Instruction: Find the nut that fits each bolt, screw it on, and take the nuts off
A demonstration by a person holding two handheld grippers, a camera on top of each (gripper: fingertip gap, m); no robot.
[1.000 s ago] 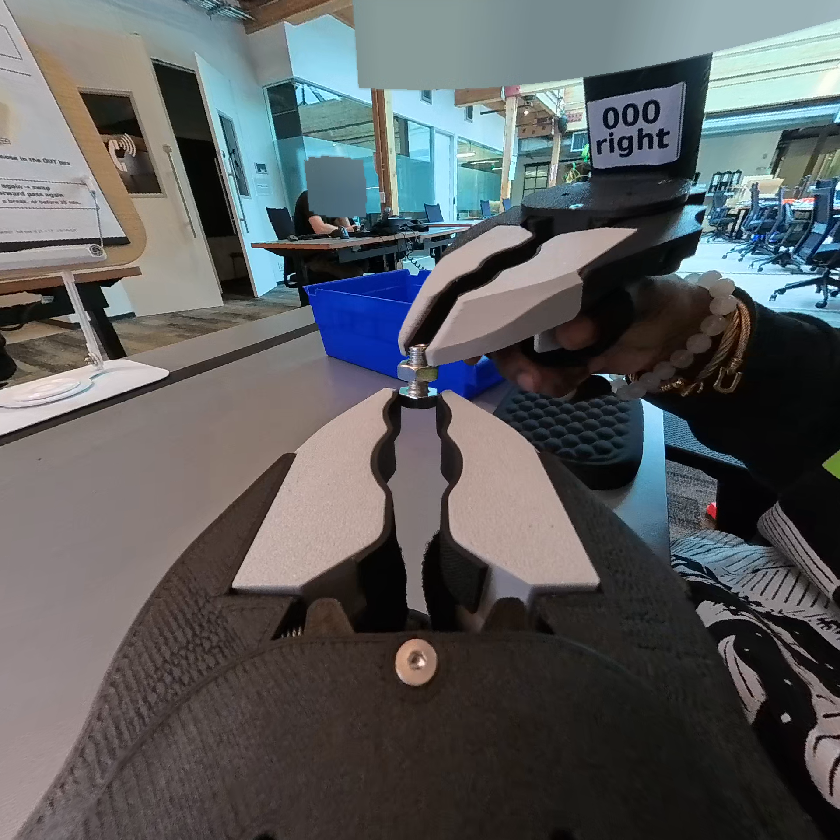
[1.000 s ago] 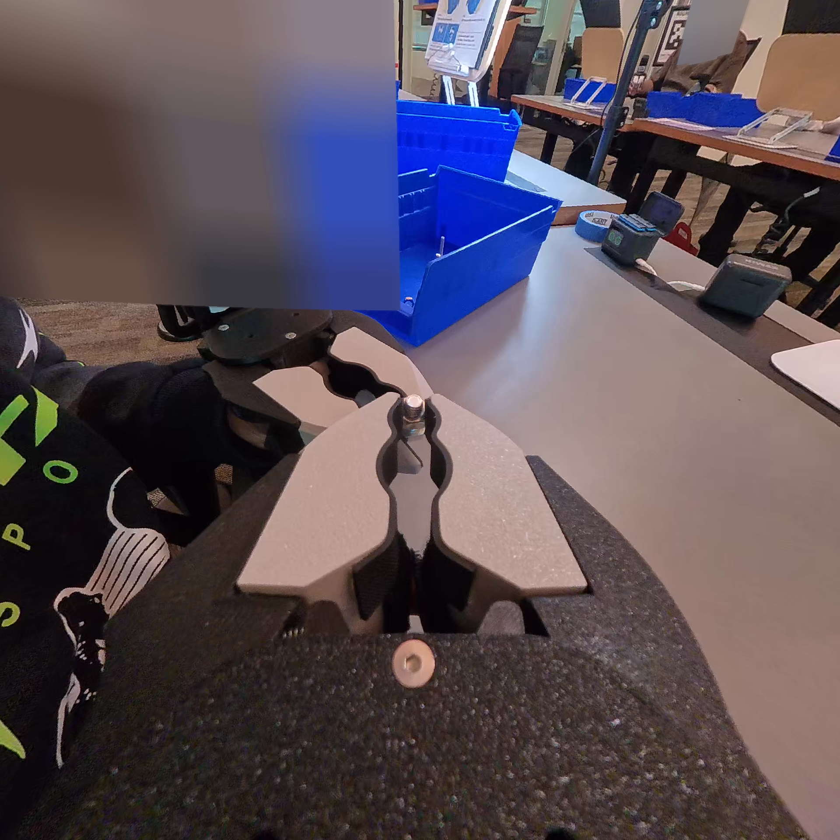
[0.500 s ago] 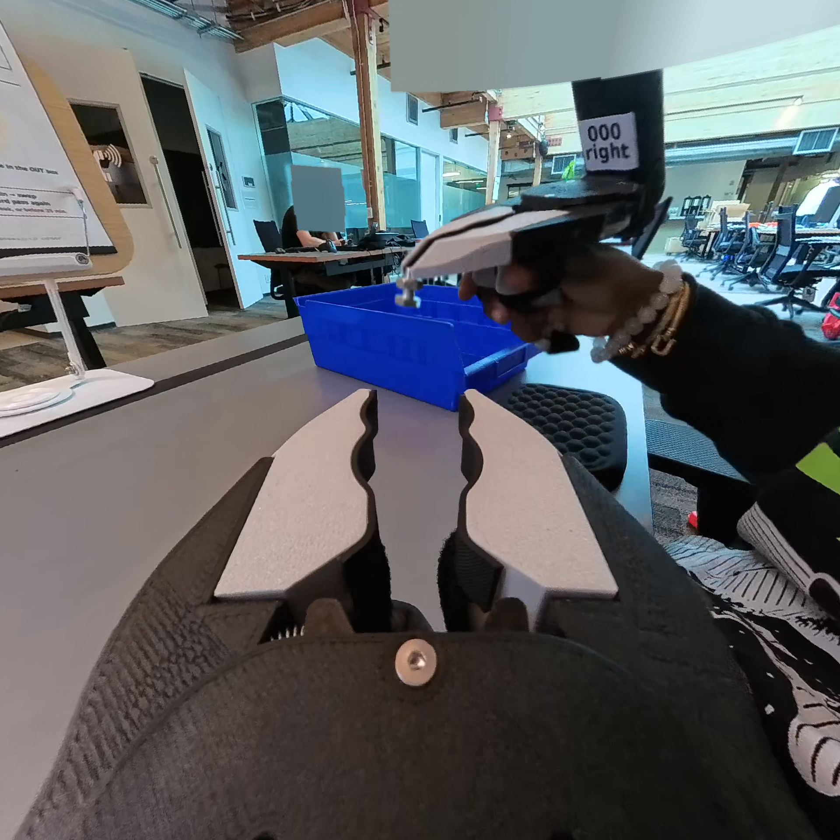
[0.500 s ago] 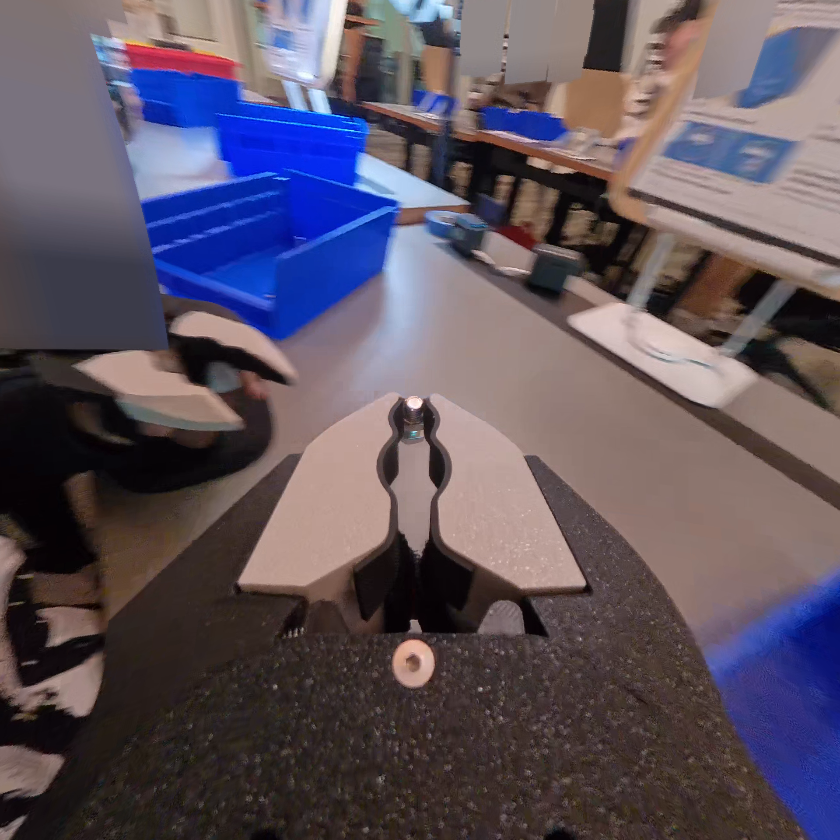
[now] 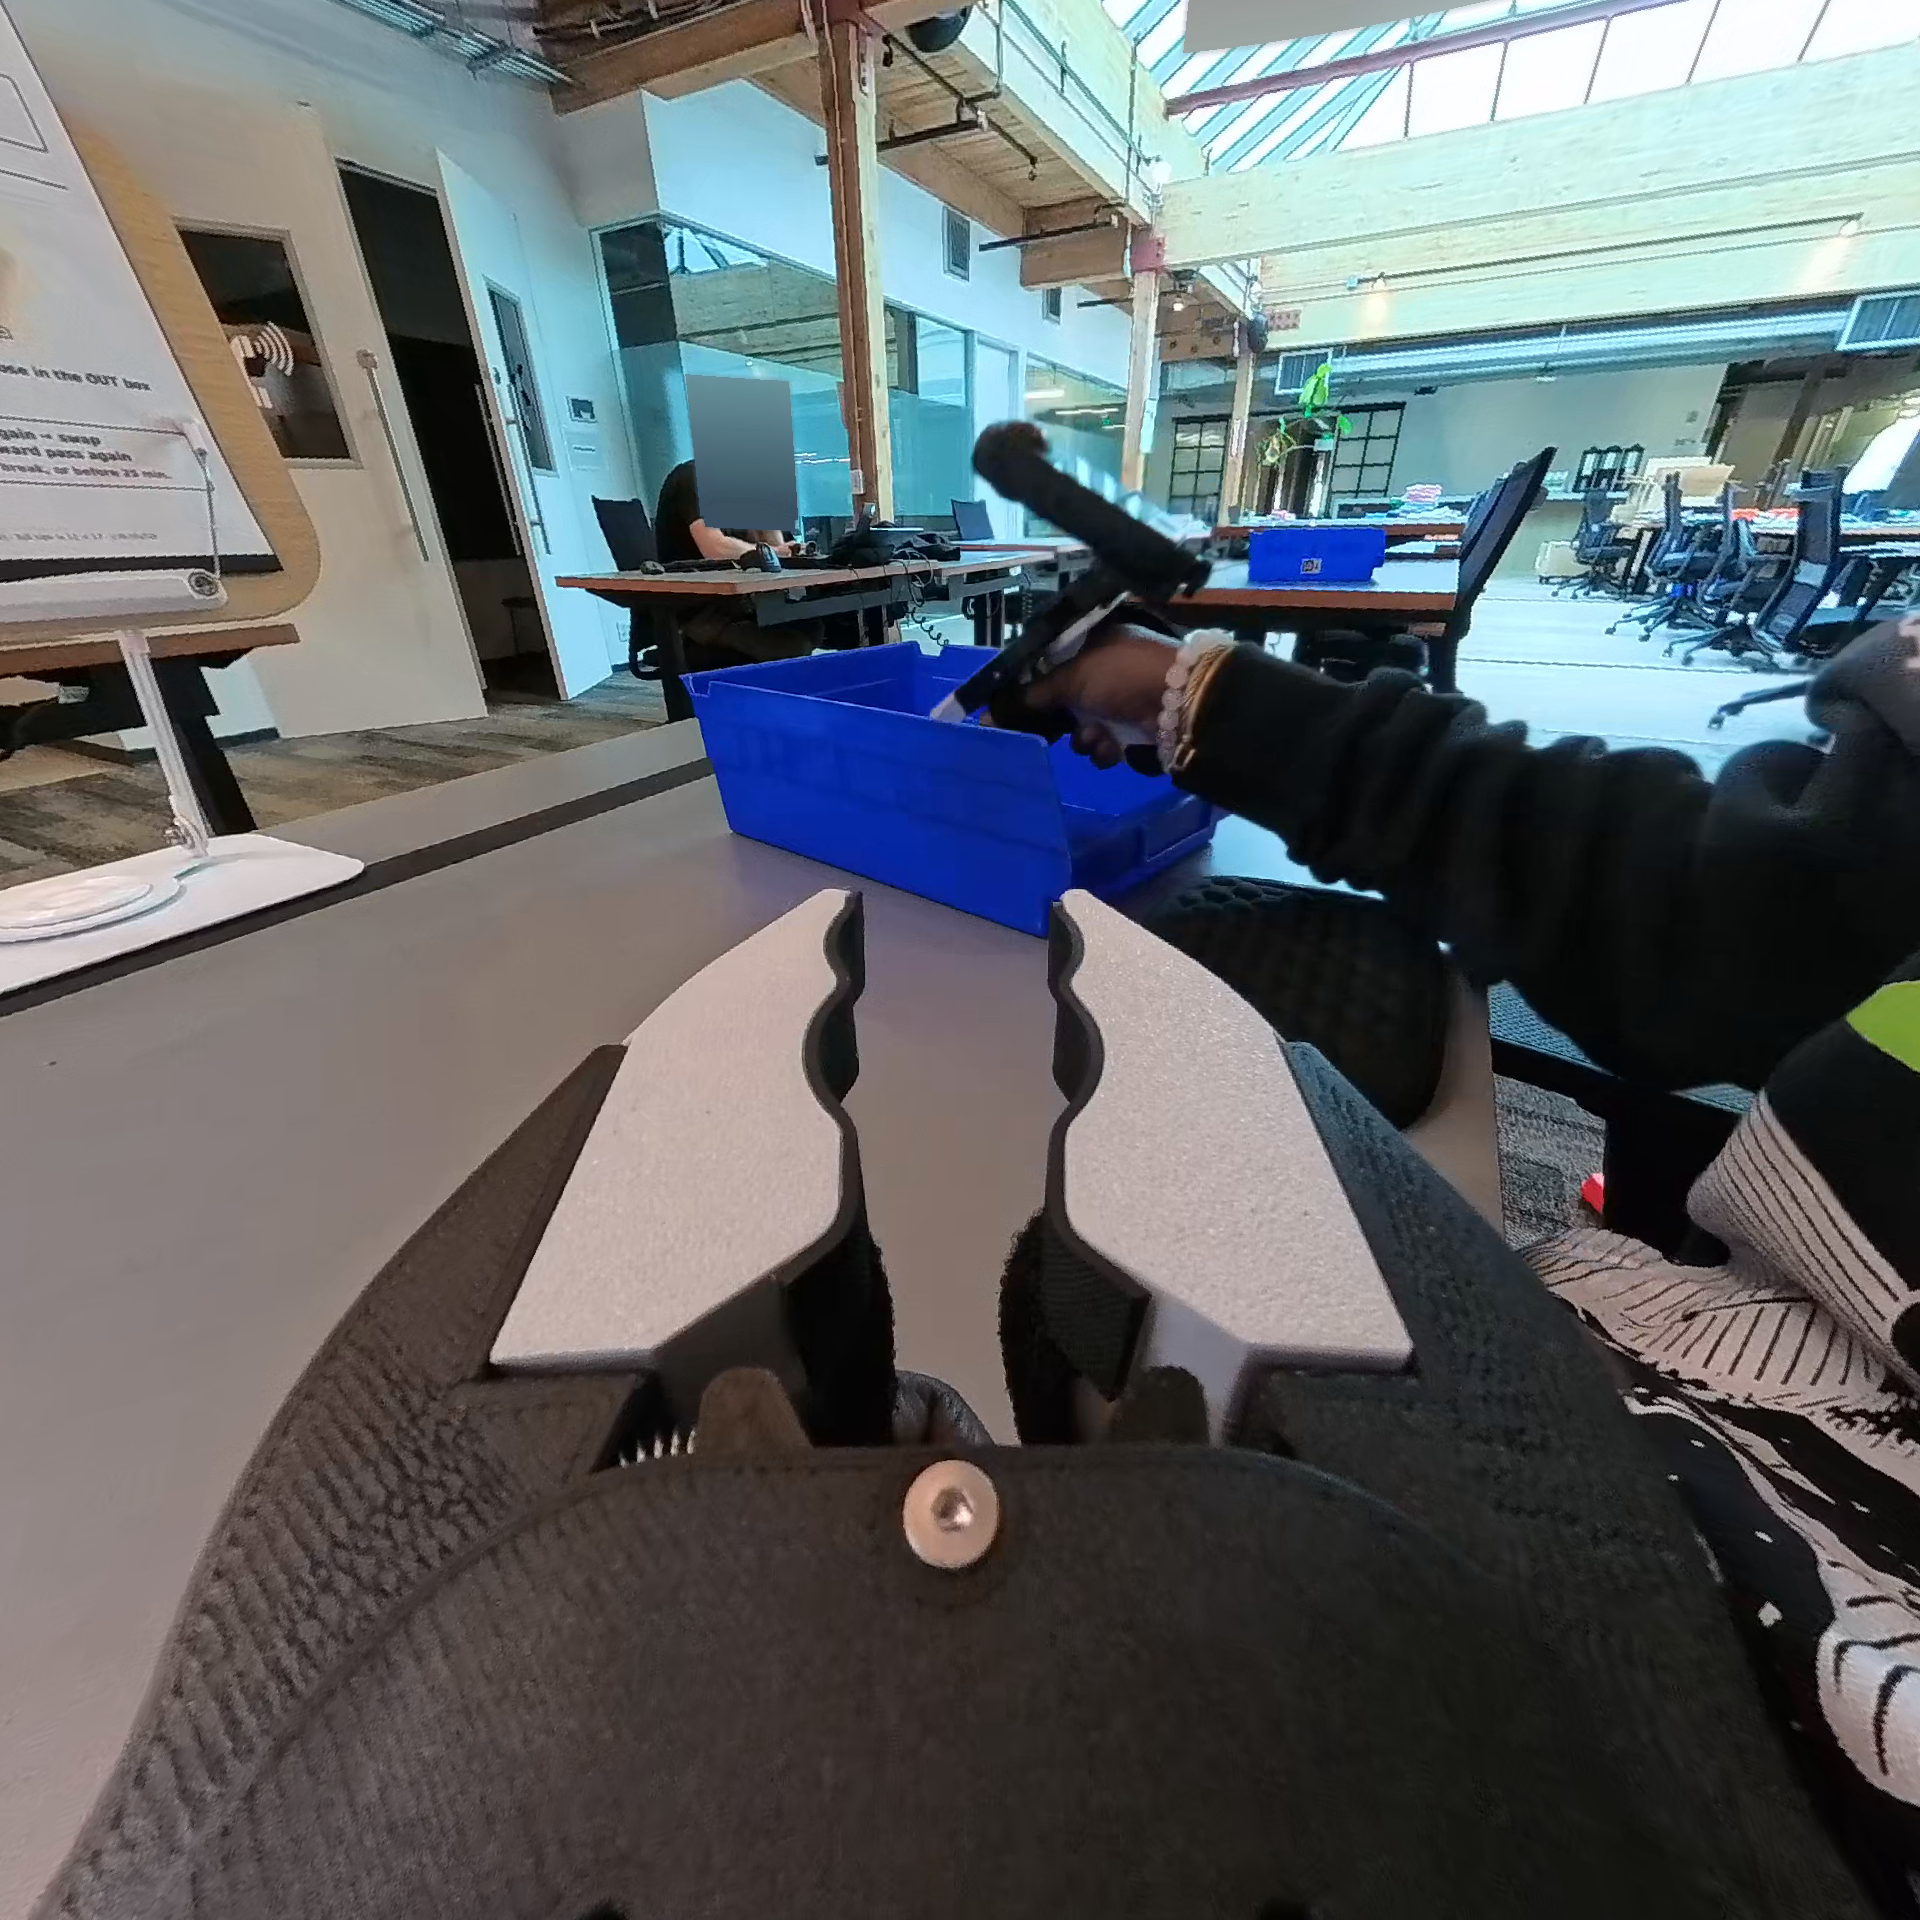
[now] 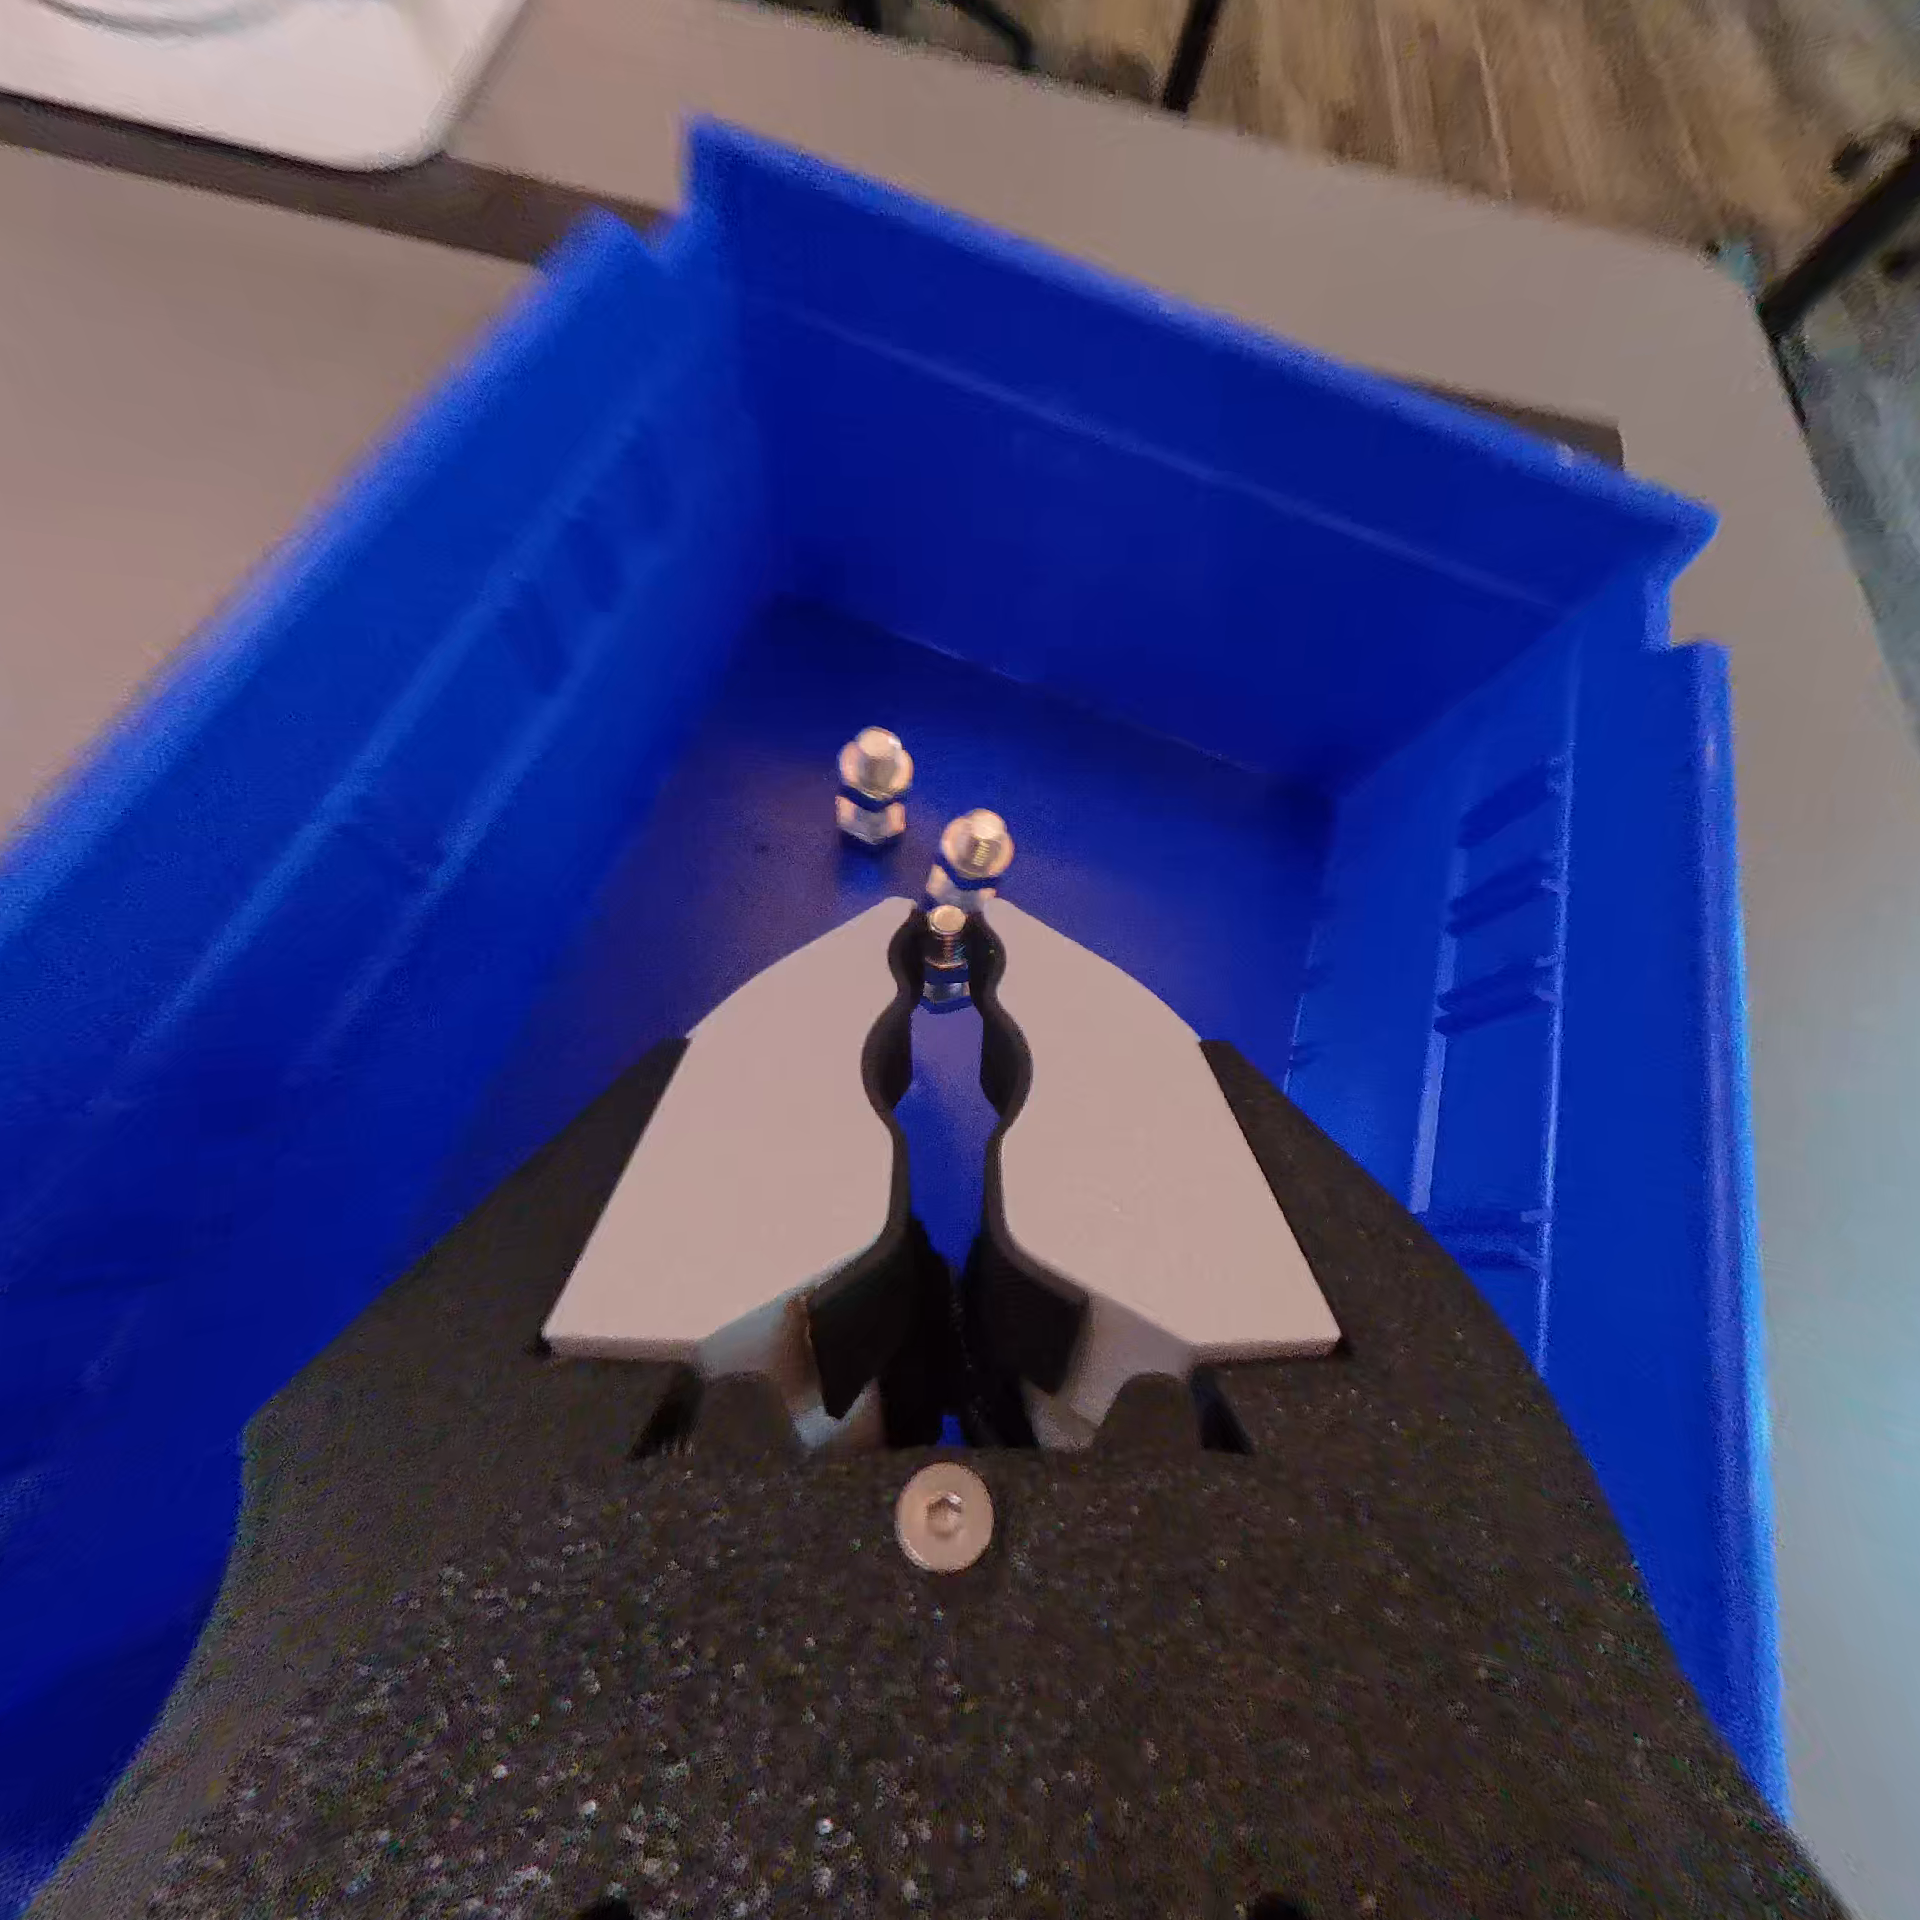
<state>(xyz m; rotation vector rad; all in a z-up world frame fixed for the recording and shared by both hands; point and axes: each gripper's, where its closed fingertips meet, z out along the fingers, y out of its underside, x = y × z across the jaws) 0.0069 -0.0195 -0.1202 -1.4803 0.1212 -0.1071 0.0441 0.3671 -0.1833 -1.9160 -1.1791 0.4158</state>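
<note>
Right gripper (image 6: 943, 940): over the inside of the blue bin (image 6: 1039, 499), pointing down at its floor; jaws closed on a small silver bolt with a nut (image 6: 943, 961), pinched in the notch near the fingertips, threaded end toward the camera.
Held bolt: between the 2 dark pads, its nut lower in the notch.
Other bolts: 2 assemblies stand on the bin floor; 1 (image 6: 971, 847) just past the fingertips, 1 (image 6: 873, 784) farther to its left.
Left gripper (image 5: 954, 920): above the grey table (image 5: 312, 1091), jaws spread wide, only bare table between them.
Bin: beyond the left fingertips.
</note>
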